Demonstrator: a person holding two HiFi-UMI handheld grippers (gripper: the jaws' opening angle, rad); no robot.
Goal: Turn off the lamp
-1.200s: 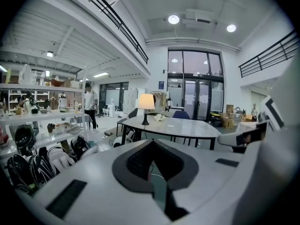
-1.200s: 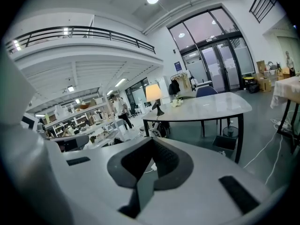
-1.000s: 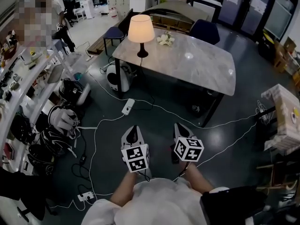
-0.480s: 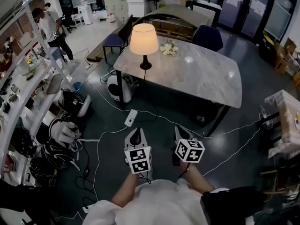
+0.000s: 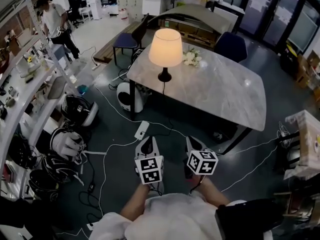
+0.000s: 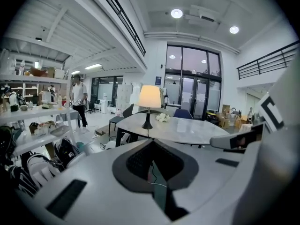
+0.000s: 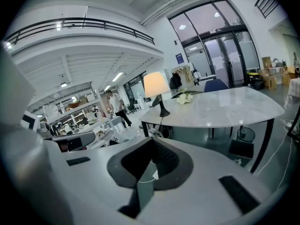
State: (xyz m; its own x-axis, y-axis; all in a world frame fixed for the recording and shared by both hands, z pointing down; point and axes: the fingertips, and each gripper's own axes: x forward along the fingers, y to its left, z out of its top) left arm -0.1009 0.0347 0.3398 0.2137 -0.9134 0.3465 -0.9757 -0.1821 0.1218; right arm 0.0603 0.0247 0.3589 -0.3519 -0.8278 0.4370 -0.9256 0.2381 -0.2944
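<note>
A lit table lamp [image 5: 165,48] with a cream shade and black base stands near the left corner of a grey marble table [image 5: 215,89]; its cord drops to a white power strip [image 5: 142,130] on the floor. The lamp [image 6: 149,99] shows ahead in the left gripper view, and the lamp [image 7: 156,87] in the right gripper view too. My left gripper [image 5: 146,145] and right gripper [image 5: 192,145] are held side by side over the dark floor, well short of the table. Both are shut with nothing between the jaws.
White flowers [image 5: 191,58] lie on the table behind the lamp. Shelves [image 5: 30,91] with helmets and bags line the left. Cables [image 5: 115,144] run across the floor. A dark chair [image 5: 230,46] stands behind the table. A person [image 5: 54,21] stands far left.
The table and lamp have come closer and lower in the head view as both grippers advanced toward them together. Both grippers stay shut.
</note>
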